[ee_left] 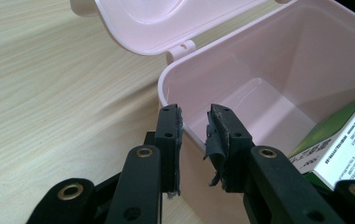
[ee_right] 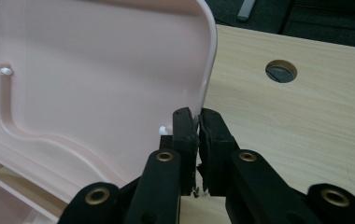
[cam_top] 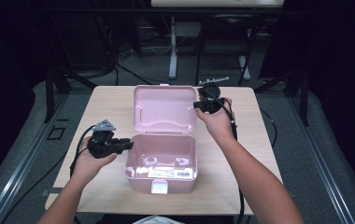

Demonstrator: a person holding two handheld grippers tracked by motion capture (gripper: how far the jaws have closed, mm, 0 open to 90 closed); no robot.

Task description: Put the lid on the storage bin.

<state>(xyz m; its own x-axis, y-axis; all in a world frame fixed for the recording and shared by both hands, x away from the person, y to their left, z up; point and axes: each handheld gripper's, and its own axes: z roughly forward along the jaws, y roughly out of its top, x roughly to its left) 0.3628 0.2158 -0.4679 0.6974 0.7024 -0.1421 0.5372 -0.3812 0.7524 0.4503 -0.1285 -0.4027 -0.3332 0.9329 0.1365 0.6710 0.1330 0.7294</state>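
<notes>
High view: pink box point(cam_top: 162, 161) mid-table, lid point(cam_top: 165, 108) raised behind it; left gripper point(cam_top: 128, 143) at its left wall, right gripper point(cam_top: 198, 104) at lid's edge.
Left gripper view: jaws apart, straddling the wall, not pressing.
Right gripper view: jaws pinched onto lid's rim.

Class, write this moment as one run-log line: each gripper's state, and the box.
left gripper: open, straddling box wall | right gripper: shut on lid edge | pink box: lid open, upright | table
</notes>
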